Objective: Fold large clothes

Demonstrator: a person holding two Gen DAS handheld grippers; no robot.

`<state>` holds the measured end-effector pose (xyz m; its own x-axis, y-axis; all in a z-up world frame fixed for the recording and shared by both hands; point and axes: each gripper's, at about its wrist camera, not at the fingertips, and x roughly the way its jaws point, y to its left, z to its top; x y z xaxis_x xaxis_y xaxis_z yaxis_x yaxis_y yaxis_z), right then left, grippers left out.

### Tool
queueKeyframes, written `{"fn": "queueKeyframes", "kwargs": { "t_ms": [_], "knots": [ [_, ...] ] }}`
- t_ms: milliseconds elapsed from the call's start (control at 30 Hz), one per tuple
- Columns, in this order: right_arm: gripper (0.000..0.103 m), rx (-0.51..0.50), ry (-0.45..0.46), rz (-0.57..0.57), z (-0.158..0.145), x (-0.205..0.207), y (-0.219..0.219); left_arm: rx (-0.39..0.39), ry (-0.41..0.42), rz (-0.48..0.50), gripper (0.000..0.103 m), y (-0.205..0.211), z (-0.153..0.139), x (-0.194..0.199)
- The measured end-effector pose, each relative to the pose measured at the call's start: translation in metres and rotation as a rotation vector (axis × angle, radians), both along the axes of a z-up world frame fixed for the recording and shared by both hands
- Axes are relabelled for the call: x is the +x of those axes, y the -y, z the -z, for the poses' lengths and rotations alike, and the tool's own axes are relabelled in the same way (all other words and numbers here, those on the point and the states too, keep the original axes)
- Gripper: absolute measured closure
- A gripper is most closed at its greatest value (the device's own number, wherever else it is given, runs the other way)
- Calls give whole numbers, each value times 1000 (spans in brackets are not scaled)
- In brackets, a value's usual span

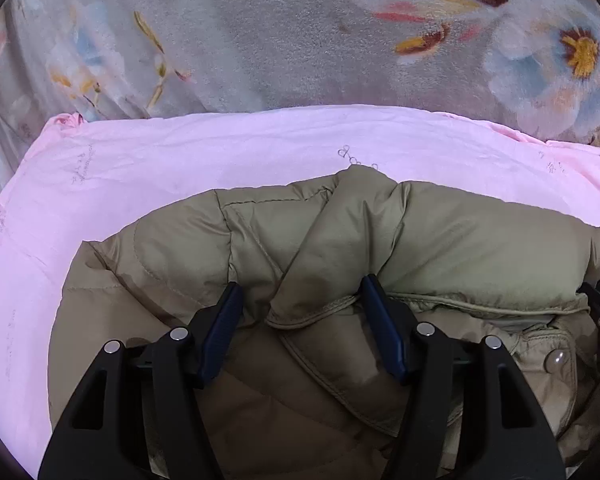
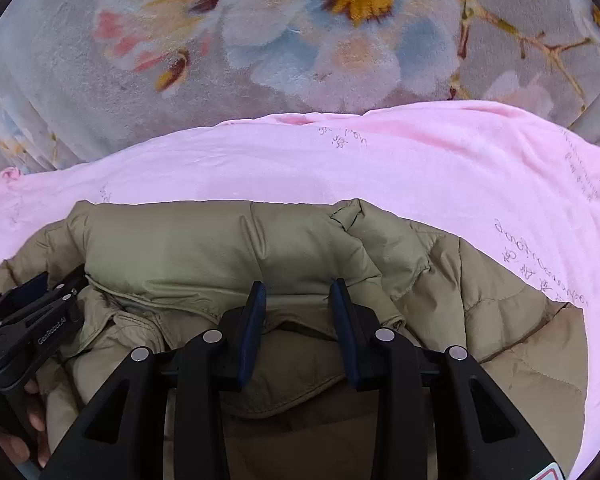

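Note:
An olive-tan puffer jacket [image 1: 440, 236] lies on a pink sheet [image 1: 180, 160], bunched and partly folded; it also shows in the right wrist view [image 2: 204, 248]. My left gripper [image 1: 300, 292] is open, its dark blue fingers [image 1: 224, 320] straddling a raised fold of jacket fabric near a hem. My right gripper [image 2: 298, 292] is open too, its fingers [image 2: 252, 320] resting on the jacket at a puffy roll, with fabric between them. The left gripper appears at the left edge of the right wrist view [image 2: 32, 320], with a hand behind it.
The pink sheet [image 2: 420, 168] lies over a grey plush blanket with large flower prints [image 1: 540, 40], also seen in the right wrist view [image 2: 340, 20]. A clear snap button [image 1: 556, 360] sits on the jacket at the right.

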<state>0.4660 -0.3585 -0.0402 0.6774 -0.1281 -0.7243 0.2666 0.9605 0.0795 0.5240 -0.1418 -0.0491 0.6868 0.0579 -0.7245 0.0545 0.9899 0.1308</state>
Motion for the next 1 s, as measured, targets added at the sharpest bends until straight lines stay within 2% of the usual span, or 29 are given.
{"fn": "queueKeyframes", "kwargs": {
  "t_ms": [200,1000],
  "knots": [
    [72,-87,4,16,1,2,-11,20,21,-4,43,4,2,-3],
    [71,-89,12,18,2,3,-11,46,34,-8,43,6,1,-6]
  ]
}}
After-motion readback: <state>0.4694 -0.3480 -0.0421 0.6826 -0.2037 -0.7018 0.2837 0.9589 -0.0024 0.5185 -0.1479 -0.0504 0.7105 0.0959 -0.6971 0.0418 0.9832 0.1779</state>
